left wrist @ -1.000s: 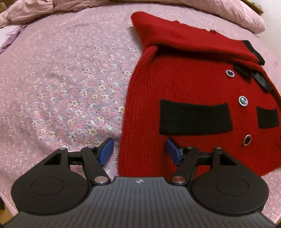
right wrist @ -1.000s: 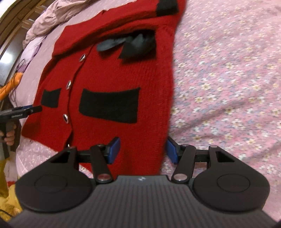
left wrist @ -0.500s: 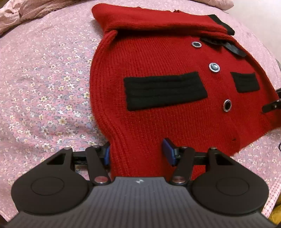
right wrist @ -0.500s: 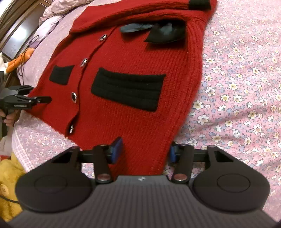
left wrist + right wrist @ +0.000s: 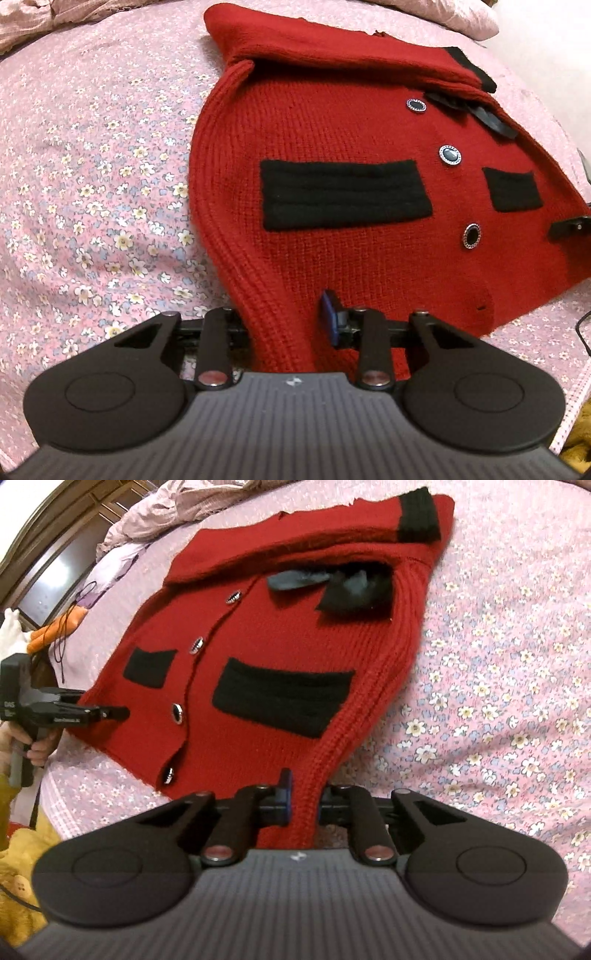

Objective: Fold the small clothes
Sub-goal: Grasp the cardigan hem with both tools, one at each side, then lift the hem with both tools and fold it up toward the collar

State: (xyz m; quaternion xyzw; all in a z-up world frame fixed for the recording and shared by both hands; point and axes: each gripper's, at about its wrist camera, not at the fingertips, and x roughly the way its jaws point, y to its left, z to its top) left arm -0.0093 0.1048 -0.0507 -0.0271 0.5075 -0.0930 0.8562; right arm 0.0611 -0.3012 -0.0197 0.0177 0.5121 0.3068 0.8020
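While you hold both grippers low at the near hem, this is how things lie:

Cardigan: your red cardigan lies front-up on the floral bedsheet, its sleeves folded across the top, one black cuff showing at the far right corner.

Left gripper: your left gripper has its fingers drawn in on the cardigan's near left corner; knit bunches up between them, the blue pad pressed against its right side, the other finger hidden behind the fabric.

Right gripper: your right gripper pinches the near right corner, fingers narrow, a ridge of ribbed knit rising between them.

Hem: both corners are lifted off the sheet; the middle of the hem lies on it.

Front: two black pockets, a row of dark buttons and a black bow near the collar face up.

Beyond: a rumpled pink quilt sits past the cardigan; something yellow lies off the bed's near edge.
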